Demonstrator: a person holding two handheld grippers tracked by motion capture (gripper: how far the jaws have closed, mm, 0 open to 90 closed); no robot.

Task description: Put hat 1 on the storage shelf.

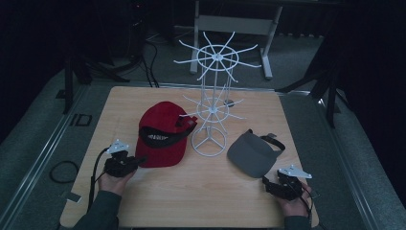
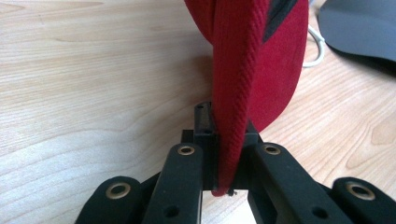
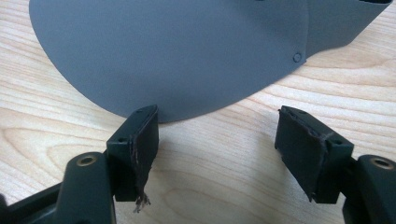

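A red cap [image 1: 163, 136] with a black strap lies left of centre on the wooden table [image 1: 191, 191]. My left gripper [image 1: 131, 162] is shut on the cap's brim edge; in the left gripper view the red brim [image 2: 233, 107] runs edge-on between the closed jaws. A grey visor [image 1: 251, 153] rests on the table at the right. My right gripper [image 1: 270, 183] stands open just short of it; in the right gripper view the grey visor brim [image 3: 177, 51] lies ahead of the spread fingertips [image 3: 140, 140], apart from them.
A white wire display stand [image 1: 213, 91] with radial hooks rises from the table's middle, between the cap and the visor. Black cables trail on the floor at the left, and a table frame stands behind.
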